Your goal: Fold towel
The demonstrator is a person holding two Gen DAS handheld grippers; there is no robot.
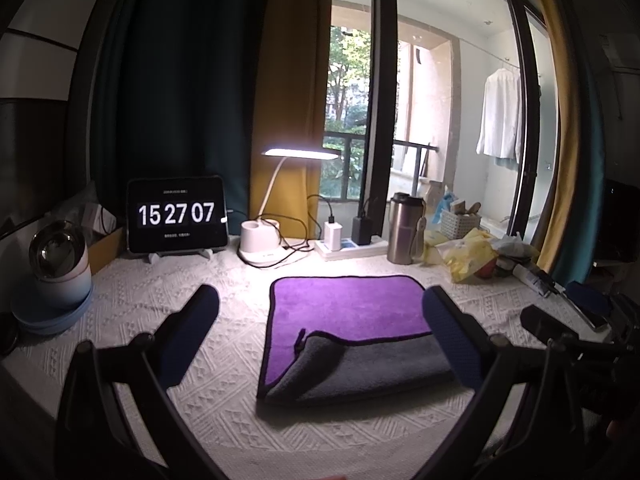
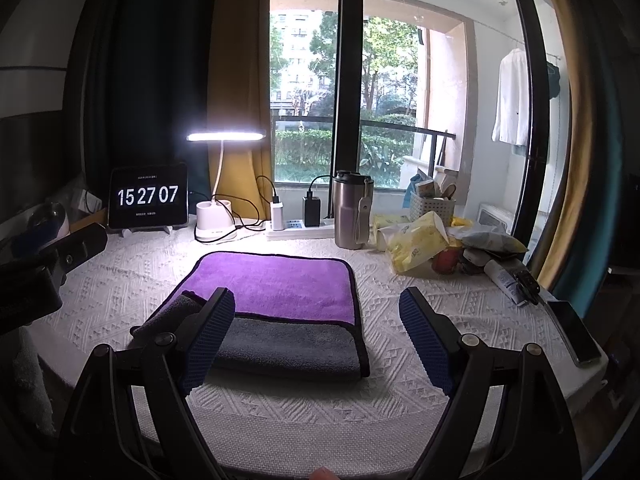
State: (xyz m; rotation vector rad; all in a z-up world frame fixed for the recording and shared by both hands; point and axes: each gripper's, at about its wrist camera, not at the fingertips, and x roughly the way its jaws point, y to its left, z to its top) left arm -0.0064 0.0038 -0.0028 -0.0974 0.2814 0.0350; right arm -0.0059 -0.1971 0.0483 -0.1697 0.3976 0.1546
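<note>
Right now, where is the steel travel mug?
The tall stainless-steel travel mug stands at the table's back edge, right of the white power strip and left of the yellow tissue pack, beyond the purple towel.

Spread left claw (image 1: 320, 320) above half-folded towel (image 1: 352, 316)

— Where does the purple and grey microfibre towel (image 1: 348, 332) lie?

— On the white textured tablecloth (image 1: 160, 292), its near part folded over. Far left stands the black tablet clock (image 1: 177, 214); right of it the white desk lamp (image 1: 260, 240), then the steel tumbler (image 1: 405, 229).
</note>
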